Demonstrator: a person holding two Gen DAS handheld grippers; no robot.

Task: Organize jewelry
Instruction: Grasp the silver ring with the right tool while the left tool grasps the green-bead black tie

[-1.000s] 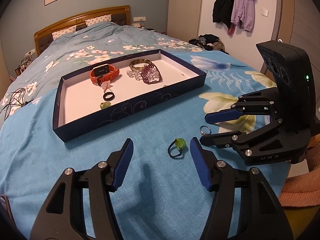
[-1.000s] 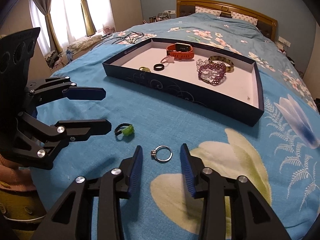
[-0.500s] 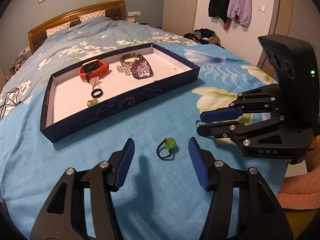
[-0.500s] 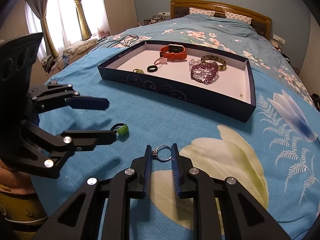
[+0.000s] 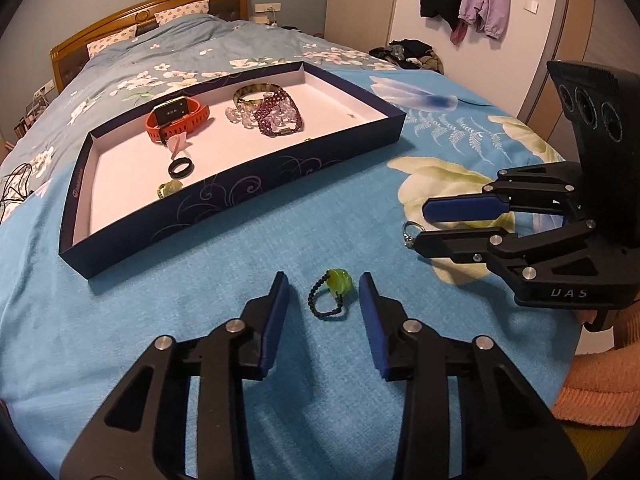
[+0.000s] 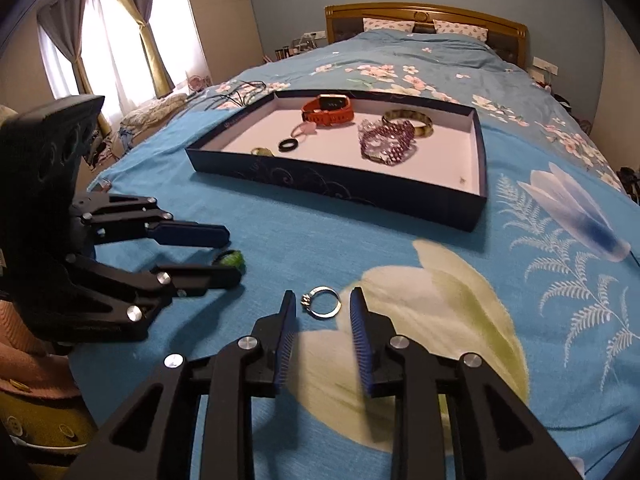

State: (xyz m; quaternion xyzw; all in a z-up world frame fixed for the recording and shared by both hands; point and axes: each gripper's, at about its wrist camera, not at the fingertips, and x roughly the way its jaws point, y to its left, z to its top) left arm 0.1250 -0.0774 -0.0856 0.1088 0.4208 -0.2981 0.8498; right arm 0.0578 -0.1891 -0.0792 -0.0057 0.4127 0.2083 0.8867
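A black cord ring with a green bead (image 5: 335, 292) lies on the blue bedspread between the fingers of my left gripper (image 5: 324, 282). Its jaws are closing and the pads stand clear of the ring. A silver ring (image 6: 322, 306) lies on the bedspread between the fingers of my right gripper (image 6: 323, 299), whose jaws are opening without touching it. In the left wrist view the right gripper (image 5: 422, 227) sits at the right, with the silver ring (image 5: 409, 233) at its tips. The left gripper (image 6: 232, 256) straddles the green ring (image 6: 235, 259). Beyond both stands the dark blue tray (image 5: 240, 200).
The tray (image 6: 340, 188) holds an orange watch (image 5: 176, 120), beaded bracelets (image 5: 276, 114), a black ring (image 5: 181, 168) and a green ring (image 5: 168, 189). Cables (image 5: 16, 188) lie at the bed's left edge. A person's orange sleeve (image 5: 596, 396) is at the right.
My left gripper came closer to the green bead ring and its jaws narrowed around it. The right jaws shut beside the silver ring, then spread apart again; the ring stays on the bedspread.
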